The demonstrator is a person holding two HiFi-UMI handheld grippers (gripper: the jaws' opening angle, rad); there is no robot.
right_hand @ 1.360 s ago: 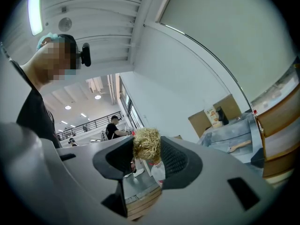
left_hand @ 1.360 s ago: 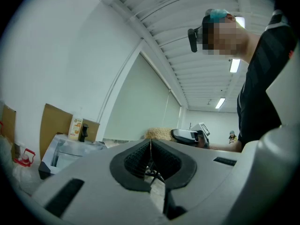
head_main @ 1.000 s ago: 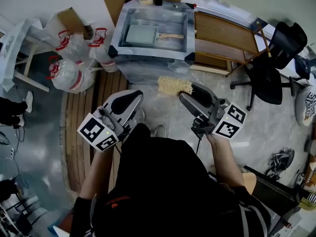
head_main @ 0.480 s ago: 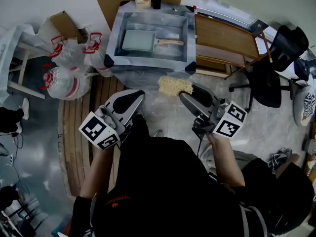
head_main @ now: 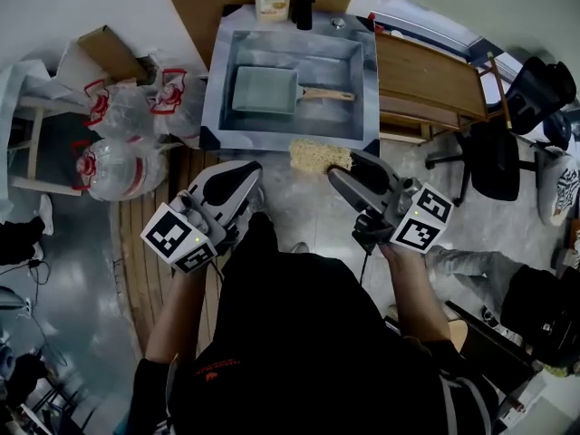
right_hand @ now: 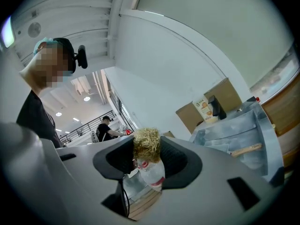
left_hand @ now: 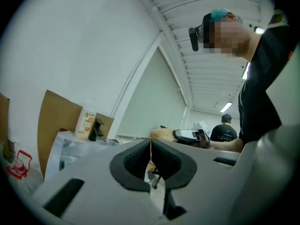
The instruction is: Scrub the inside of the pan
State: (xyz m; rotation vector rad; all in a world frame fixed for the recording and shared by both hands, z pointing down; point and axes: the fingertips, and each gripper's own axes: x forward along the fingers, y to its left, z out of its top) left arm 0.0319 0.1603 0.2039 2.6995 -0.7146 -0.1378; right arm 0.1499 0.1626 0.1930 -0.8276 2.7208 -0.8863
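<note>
Rectangular pan [head_main: 265, 90] lies flat in the sink [head_main: 355, 62], well ahead of both grippers; its wooden handle [head_main: 328, 94] points to the person's right. Right hand-held gripper [head_main: 347, 165] is clamped on a yellowish fibrous scrubber [head_main: 317, 154], pad sticking out past the jaw tips; left hand-held gripper [head_main: 237, 175] has jaws together, nothing between. Scrubbing not begun. Judged: pan is stiff metal, probably light enough to slide under scrubbing, maybe slick if wet; best hold is the wooden handle, to pin it; left would have to open first. Scrubber looks soft and springy; likely squashes, could work loose under hard pressure.
</note>
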